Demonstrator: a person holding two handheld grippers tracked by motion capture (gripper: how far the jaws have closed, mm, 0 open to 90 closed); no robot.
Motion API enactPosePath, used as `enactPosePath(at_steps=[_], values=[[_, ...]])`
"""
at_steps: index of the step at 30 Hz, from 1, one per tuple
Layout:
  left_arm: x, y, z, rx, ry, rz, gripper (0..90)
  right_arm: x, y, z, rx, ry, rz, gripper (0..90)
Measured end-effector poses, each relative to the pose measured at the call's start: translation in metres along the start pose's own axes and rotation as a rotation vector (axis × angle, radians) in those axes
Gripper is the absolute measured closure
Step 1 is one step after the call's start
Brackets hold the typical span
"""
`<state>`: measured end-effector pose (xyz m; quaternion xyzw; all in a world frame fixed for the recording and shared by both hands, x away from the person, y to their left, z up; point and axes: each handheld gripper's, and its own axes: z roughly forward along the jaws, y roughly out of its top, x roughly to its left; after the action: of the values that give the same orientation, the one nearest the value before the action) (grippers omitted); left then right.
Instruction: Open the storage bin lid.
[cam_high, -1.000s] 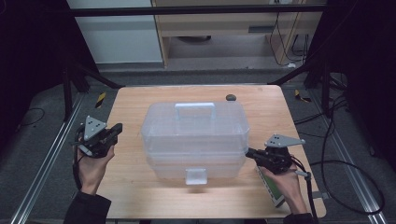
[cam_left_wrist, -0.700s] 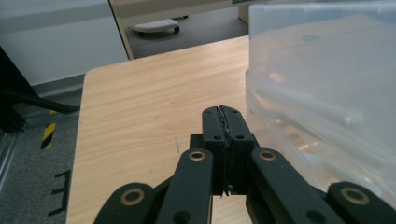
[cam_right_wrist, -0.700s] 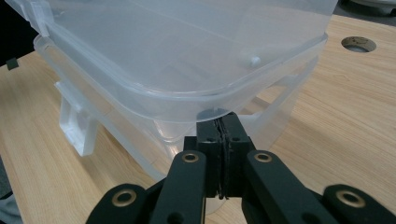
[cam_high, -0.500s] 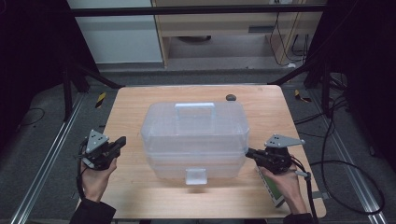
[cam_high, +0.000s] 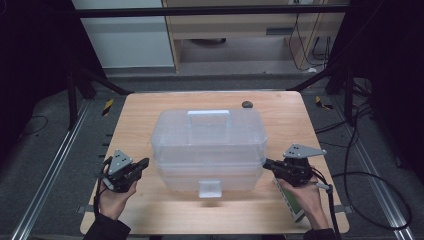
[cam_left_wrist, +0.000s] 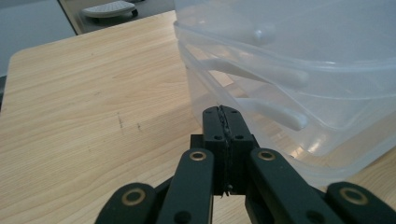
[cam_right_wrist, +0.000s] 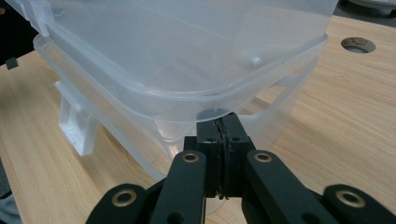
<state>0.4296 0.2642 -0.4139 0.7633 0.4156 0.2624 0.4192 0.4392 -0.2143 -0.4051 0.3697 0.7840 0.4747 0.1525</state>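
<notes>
Left tool (cam_left_wrist: 223, 122) closed, empty, right tool (cam_right_wrist: 221, 128) closed at plastic box (cam_high: 207, 145)

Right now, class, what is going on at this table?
A person holds a gripper in each hand on either side of a clear plastic box with its lid on, standing mid-table. Both grippers have their jaws shut on nothing. The left gripper points at the box's left side with a gap between. The right gripper has its tip at the box's right corner, just under the lid's rim. The front latch looks closed.
</notes>
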Motion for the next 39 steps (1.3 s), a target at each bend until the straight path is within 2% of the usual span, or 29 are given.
enactPosePath(at_steps=[3,5,6,7,12,25,39], values=[[-0.003,0.0,0.001,0.004,-0.013,0.008,89.5,0.0,0.0,0.0,-0.001,0.0,0.0,89.1],[-0.007,0.001,0.002,-0.009,-0.04,0.018,89.5,0.0,0.0,0.0,0.0,0.0,-0.001,89.1],[-0.007,0.001,0.002,-0.009,-0.04,0.018,89.5,0.0,0.0,0.0,0.0,0.0,-0.001,89.1],[-0.01,0.003,0.001,-0.017,-0.055,0.034,89.5,0.0,0.0,0.0,0.0,-0.001,-0.001,89.0],[-0.014,0.008,-0.003,-0.041,-0.076,0.048,89.4,0.0,0.0,0.0,-0.001,-0.003,-0.001,89.1],[-0.013,0.016,-0.006,-0.062,-0.057,0.047,89.3,0.0,0.006,-0.002,-0.033,-0.007,0.0,89.0],[-0.008,0.027,-0.004,-0.095,-0.037,0.011,89.3,-0.002,0.017,-0.005,-0.072,-0.013,0.011,89.3]])
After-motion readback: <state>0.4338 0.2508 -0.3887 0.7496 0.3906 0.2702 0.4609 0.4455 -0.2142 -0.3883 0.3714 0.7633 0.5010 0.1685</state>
